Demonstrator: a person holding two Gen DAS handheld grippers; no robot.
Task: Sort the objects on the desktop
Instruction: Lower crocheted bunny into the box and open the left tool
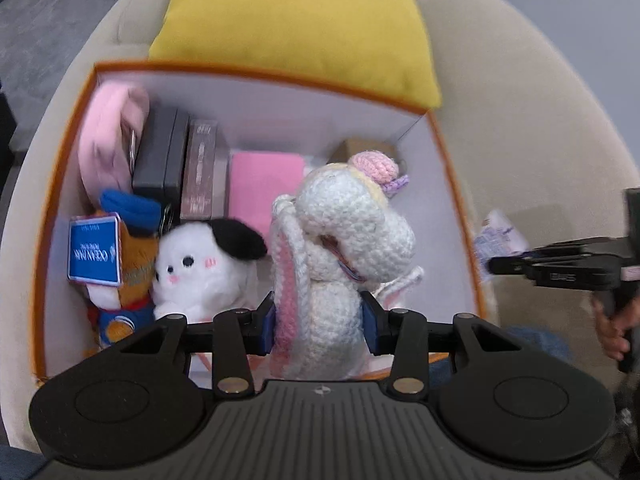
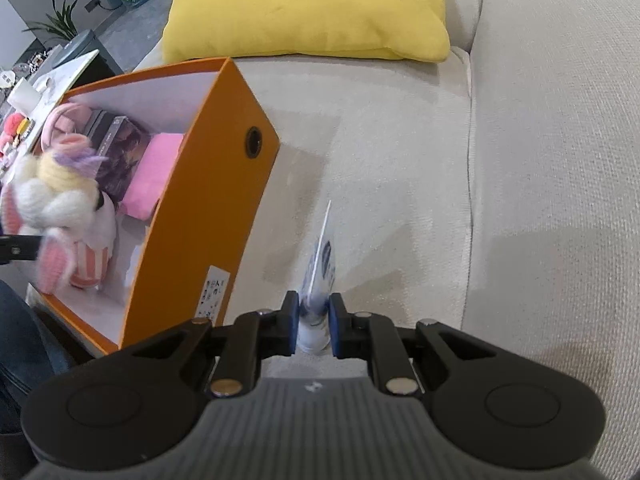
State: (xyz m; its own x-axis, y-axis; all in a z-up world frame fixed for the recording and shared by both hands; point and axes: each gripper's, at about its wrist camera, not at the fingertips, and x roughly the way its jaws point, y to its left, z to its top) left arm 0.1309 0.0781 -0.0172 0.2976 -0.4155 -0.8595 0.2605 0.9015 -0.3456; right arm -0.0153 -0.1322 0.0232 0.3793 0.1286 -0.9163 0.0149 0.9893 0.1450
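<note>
My left gripper (image 1: 319, 322) is shut on a white and pink crocheted bunny (image 1: 340, 248) and holds it over the open orange box (image 1: 64, 168). The bunny also shows at the left of the right wrist view (image 2: 60, 204), above the box (image 2: 216, 200). Inside the box are a white plush dog (image 1: 196, 272), a plush with a blue tag (image 1: 116, 264), dark boxes (image 1: 176, 164), a pink pad (image 1: 264, 184) and pink headphones (image 1: 108, 136). My right gripper (image 2: 313, 322) is shut on a white and blue tube (image 2: 320, 276), right of the box over the sofa seat.
The box stands on a beige sofa (image 2: 540, 200) with a yellow cushion (image 2: 304, 8) behind it. The right gripper and the hand holding it show at the right edge of the left wrist view (image 1: 560, 268). A cluttered table (image 2: 36, 80) lies far left.
</note>
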